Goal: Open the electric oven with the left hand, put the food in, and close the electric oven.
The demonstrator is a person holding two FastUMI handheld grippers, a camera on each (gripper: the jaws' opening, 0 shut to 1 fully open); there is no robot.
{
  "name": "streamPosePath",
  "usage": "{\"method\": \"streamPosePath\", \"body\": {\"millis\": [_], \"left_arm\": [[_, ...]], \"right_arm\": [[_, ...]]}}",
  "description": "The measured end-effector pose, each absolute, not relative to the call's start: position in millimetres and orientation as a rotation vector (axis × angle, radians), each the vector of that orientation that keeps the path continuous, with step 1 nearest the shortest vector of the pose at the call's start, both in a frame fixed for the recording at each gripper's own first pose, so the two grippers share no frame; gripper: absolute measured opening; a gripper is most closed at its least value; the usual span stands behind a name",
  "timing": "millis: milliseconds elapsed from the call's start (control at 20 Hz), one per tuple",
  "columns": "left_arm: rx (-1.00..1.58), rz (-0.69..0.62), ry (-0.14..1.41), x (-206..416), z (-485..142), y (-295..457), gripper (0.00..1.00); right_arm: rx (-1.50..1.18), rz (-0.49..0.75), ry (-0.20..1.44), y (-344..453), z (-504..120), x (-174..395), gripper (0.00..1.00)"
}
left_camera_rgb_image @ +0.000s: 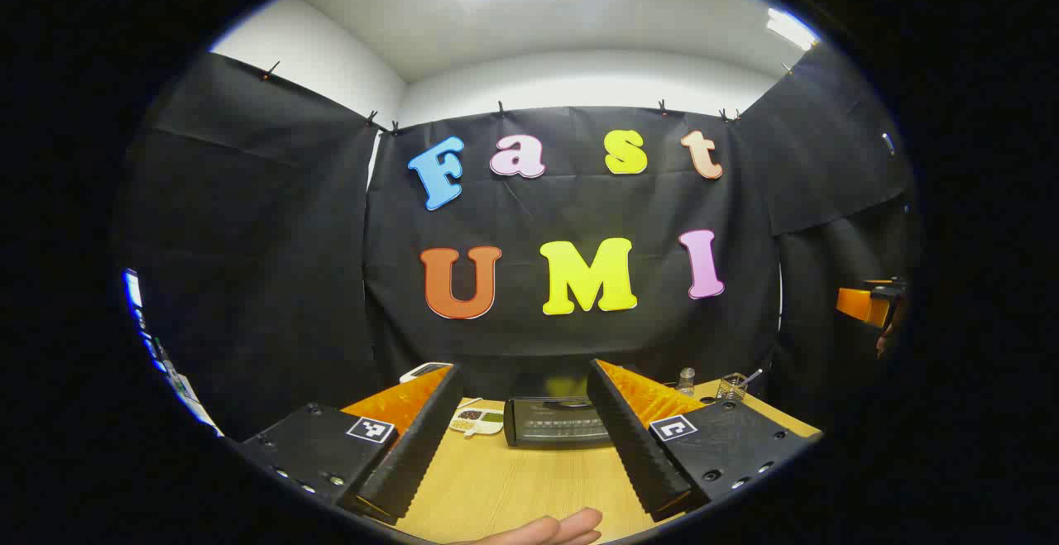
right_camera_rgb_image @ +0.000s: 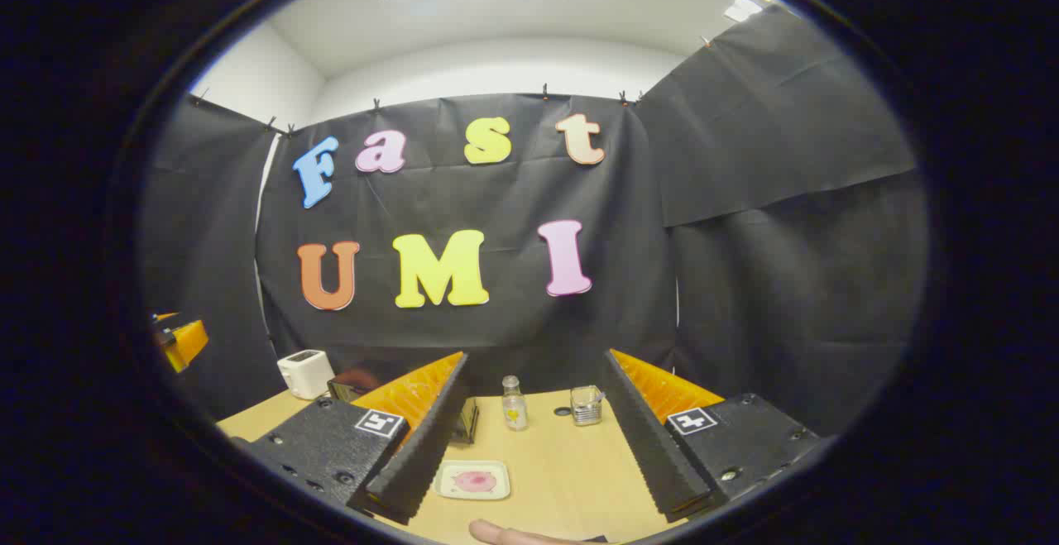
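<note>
In the left gripper view, the left claw (left_camera_rgb_image: 525, 466) is held above the wooden table (left_camera_rgb_image: 529, 487) with its two fingers wide apart and nothing between them. Straight ahead, between the fingers, the oven (left_camera_rgb_image: 553, 423) stands on the table at the foot of the black wall. Its door is closed, with the handle along the top edge. Just to the left of the oven lies a small plate (left_camera_rgb_image: 477, 422) with dark and green pieces on it; I cannot tell what they are. Behind the left finger, a white toaster (left_camera_rgb_image: 424, 371) shows partly. To the right of the oven, near the far edge of the table, stand a small bottle (left_camera_rgb_image: 686, 380) and a glass cup (left_camera_rgb_image: 732, 386) with something thin sticking out of it. A hand (left_camera_rgb_image: 550, 530) shows at the bottom edge. An orange part of the other gripper shows at the far right of this view.

In the right gripper view, the right claw (right_camera_rgb_image: 538, 475) is also wide open and holds nothing. Between its fingers, near the bottom, a white dish (right_camera_rgb_image: 473, 480) with pink food (right_camera_rgb_image: 475, 480) lies flat on the table. Farther back stand the bottle (right_camera_rgb_image: 514, 403) and the cup (right_camera_rgb_image: 586, 405), a little apart. The toaster (right_camera_rgb_image: 304, 373) stands at the left, and a corner of the oven (right_camera_rgb_image: 465, 423) shows just beside the left finger. A fingertip (right_camera_rgb_image: 496, 533) shows at the bottom edge.
</note>
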State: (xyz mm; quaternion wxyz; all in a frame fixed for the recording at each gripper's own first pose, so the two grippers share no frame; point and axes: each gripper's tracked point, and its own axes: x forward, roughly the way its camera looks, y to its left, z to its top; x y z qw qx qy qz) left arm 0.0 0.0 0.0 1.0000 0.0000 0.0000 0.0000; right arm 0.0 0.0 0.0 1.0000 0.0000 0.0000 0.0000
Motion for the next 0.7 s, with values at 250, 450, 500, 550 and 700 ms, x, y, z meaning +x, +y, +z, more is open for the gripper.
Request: {"method": "streamPosePath", "body": {"millis": [250,450,500,550,700], "left_arm": [[0.017,-0.019,0.001,-2,-3,-5,0.96],[0.019,-0.033,0.014,1,-10,-8,0.96],[0.017,-0.036,0.018,3,-12,-10,0.96],[0.016,-0.036,0.021,5,-14,-10,0.96],[0.019,-0.046,0.022,12,-18,-15,0.96]], "right_arm": [[-0.019,0.008,-0.005,-1,5,-4,0.96],[-0.021,0.023,-0.011,-1,6,-6,0.96],[-0.021,0.029,-0.01,0,6,-5,0.96],[-0.022,0.034,-0.013,0,6,-4,0.96],[-0.027,0.048,-0.011,1,3,1,0.96]]}}
